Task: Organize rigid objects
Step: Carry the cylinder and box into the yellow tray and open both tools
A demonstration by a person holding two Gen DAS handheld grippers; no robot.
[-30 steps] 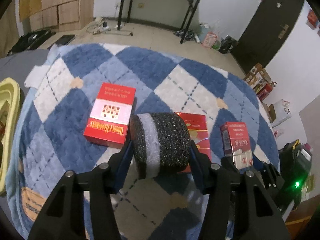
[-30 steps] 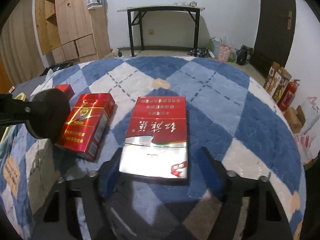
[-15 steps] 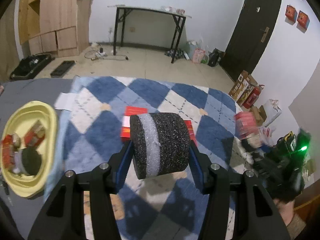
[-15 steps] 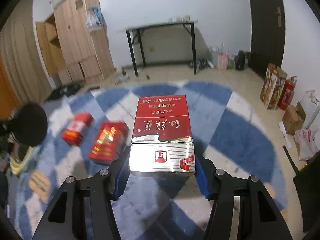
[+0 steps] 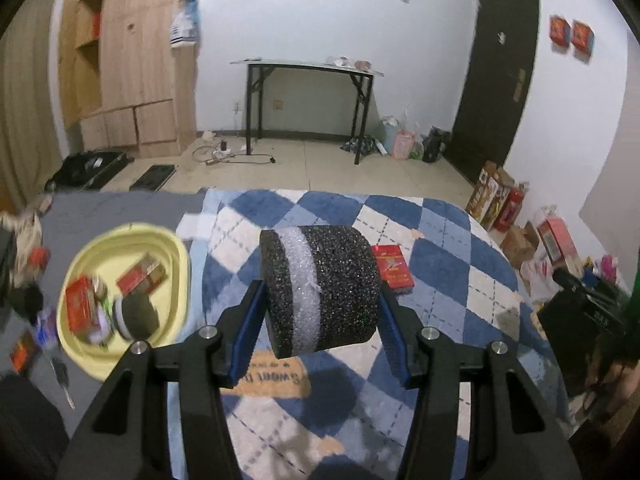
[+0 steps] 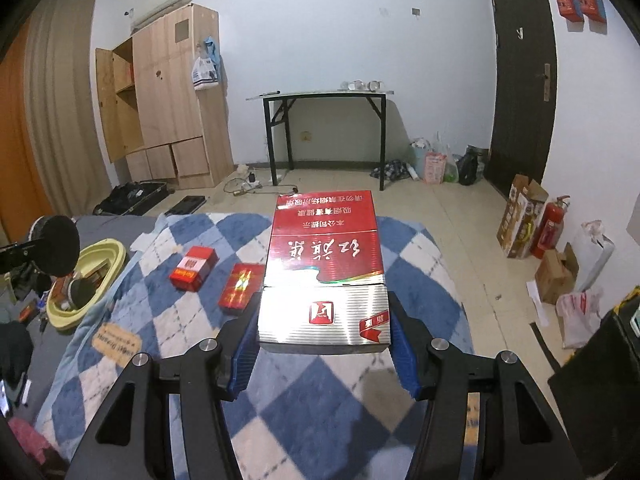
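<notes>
My left gripper (image 5: 320, 316) is shut on a black and white foam roll (image 5: 320, 288), held high above the blue checked rug (image 5: 460, 280). My right gripper (image 6: 323, 328) is shut on a red and silver cigarette carton (image 6: 324, 264), also held above the rug (image 6: 168, 320). A yellow basin (image 5: 176, 264) lies left of the rug and holds red boxes and a black foam roll; it also shows in the right wrist view (image 6: 116, 256). Two red boxes (image 6: 194, 268) (image 6: 241, 288) lie on the rug. One red box (image 5: 392, 268) shows behind the foam roll.
Small clutter lies on the grey cloth (image 5: 120, 208) left of the basin. A black folding table (image 5: 308, 108), a wooden wardrobe (image 5: 128, 76) and a dark door (image 5: 500, 80) stand at the back. Boxes and bags (image 6: 560, 248) line the right wall.
Both grippers have risen and pulled back from the rug with their loads. The right gripper closed on the carton and lifted it. The left view has swung so the yellow basin shows nearer.
</notes>
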